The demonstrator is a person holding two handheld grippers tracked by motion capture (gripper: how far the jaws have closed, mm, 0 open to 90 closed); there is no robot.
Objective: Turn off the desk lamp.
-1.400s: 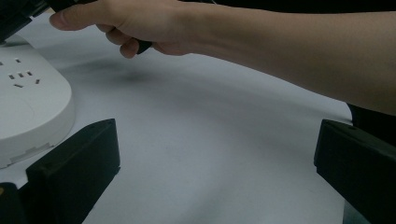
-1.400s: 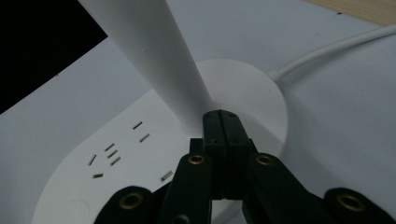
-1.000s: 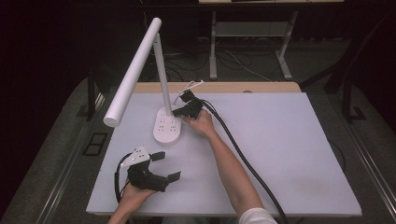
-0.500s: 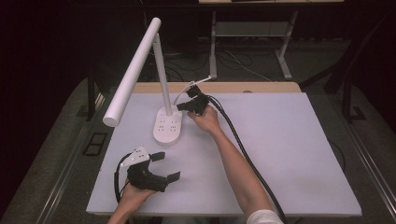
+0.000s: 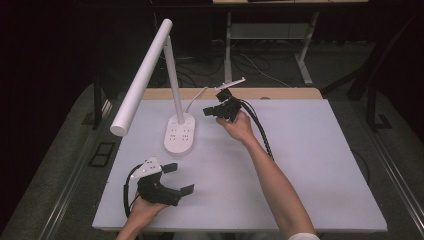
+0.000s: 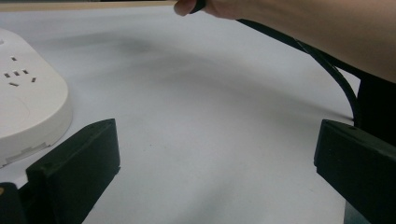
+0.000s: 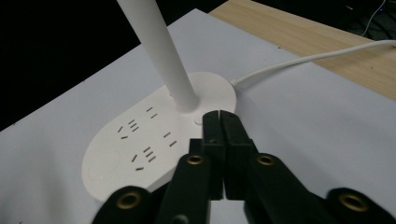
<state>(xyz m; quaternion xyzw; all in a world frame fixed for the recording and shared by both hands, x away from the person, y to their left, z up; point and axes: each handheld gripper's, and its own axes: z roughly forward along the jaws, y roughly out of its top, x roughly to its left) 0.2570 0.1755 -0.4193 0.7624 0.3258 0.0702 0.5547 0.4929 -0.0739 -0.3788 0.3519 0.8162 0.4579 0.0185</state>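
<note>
A white desk lamp [image 5: 172, 100] with a long tubular head and an oval base carrying socket slots stands at the rear left of the white-topped bench [image 5: 300, 165]. The right hand-held gripper [image 5: 207, 110] hovers just beside the base, on its right, jaws pressed together with nothing between them; in the right gripper view the tips [image 7: 220, 122] sit near the foot of the post. The left hand-held gripper [image 5: 181, 178] rests near the front edge, jaws wide apart and empty.
</note>
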